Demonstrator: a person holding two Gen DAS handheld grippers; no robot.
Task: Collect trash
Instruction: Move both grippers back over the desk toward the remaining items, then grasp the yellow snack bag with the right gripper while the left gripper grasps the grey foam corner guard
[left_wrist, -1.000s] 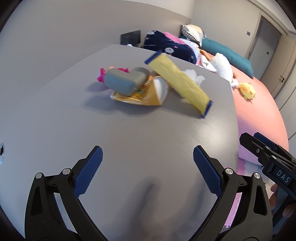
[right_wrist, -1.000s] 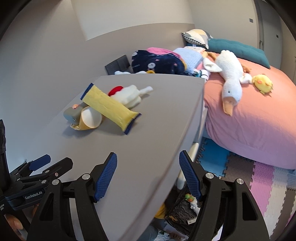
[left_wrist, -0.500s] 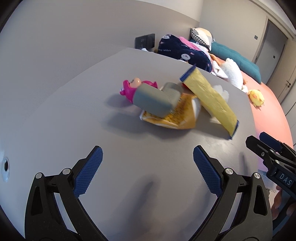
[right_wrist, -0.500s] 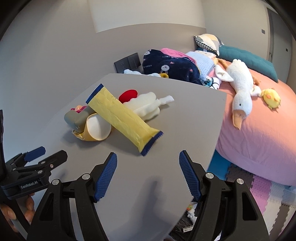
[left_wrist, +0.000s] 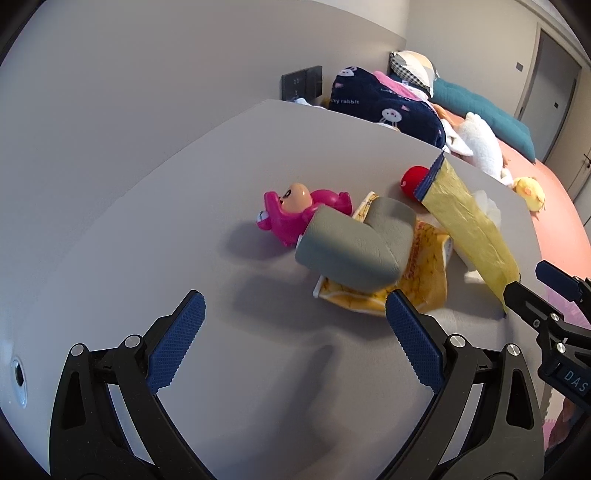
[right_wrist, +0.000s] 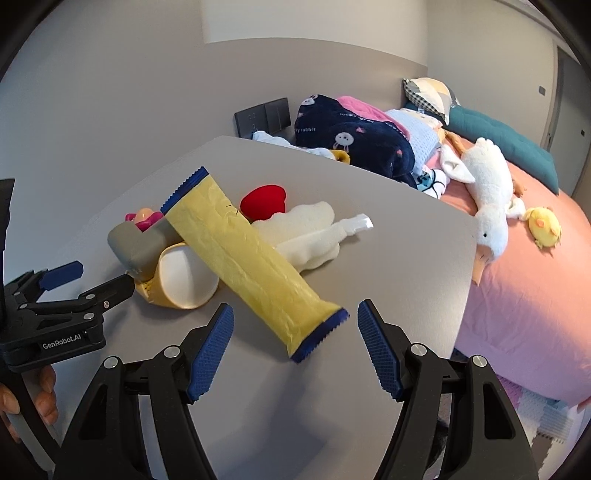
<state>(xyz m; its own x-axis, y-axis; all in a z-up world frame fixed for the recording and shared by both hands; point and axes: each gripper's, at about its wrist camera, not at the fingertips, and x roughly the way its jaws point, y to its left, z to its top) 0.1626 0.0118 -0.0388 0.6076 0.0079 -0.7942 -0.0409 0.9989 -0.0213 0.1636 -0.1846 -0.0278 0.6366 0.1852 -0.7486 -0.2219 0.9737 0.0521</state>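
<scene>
Grey table (left_wrist: 155, 229), both grippers (left_wrist: 295, 339) (right_wrist: 295, 339) tilting down, jaws apart, empty, wrapper (right_wrist: 251, 258) just ahead, right view alone showing white plush (right_wrist: 306, 236).

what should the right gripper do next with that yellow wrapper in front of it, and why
Probably ease the right gripper forward and down a little so its open jaws straddle the near blue-edged end of the yellow wrapper, then close. That end points at the gap between the fingers but lies just beyond the pads, and nothing is held yet. The left gripper is also open and empty.
</scene>
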